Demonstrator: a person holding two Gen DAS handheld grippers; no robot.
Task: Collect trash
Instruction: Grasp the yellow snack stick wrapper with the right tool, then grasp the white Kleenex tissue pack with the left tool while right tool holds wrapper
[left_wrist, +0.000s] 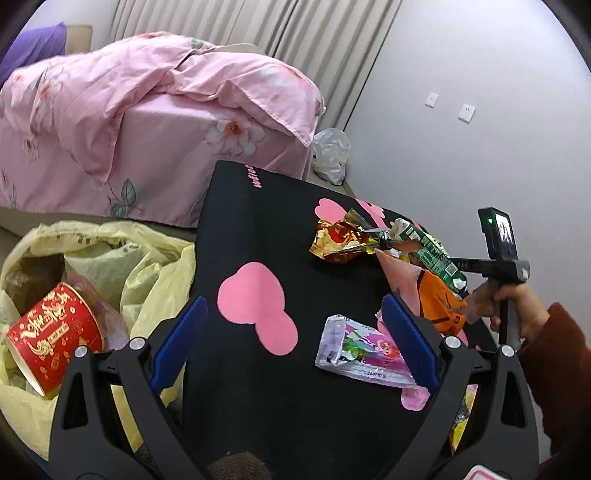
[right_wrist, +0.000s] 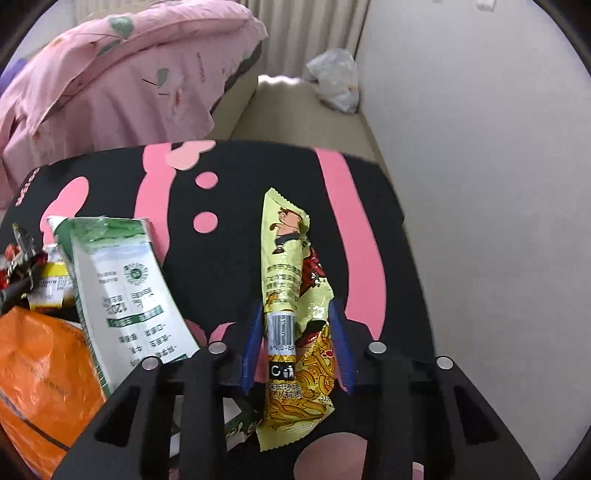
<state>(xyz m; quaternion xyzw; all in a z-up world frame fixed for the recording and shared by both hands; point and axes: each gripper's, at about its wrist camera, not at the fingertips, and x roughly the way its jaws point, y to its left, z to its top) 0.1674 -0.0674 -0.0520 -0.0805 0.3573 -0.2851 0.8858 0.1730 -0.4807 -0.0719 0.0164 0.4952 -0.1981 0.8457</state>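
Right gripper (right_wrist: 297, 343) pinches yellow noodle wrapper (right_wrist: 291, 314) lying on black-and-pink desk (right_wrist: 229, 258), blue pads either side. Left gripper (left_wrist: 291, 343) spread wide, nothing btwn pads, above purple wrapper (left_wrist: 360, 354). Green carton (right_wrist: 129, 295) & orange bag (right_wrist: 40, 373) beside. Yellow trash bag (left_wrist: 122, 266) holds red cup (left_wrist: 55, 336), left of desk.

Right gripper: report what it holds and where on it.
The right gripper is closed around the yellow snack wrapper, near its lower middle by the barcode. The left gripper holds nothing.

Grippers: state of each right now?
Left gripper: open, empty, over the table.
Right gripper: closed on the yellow snack wrapper.
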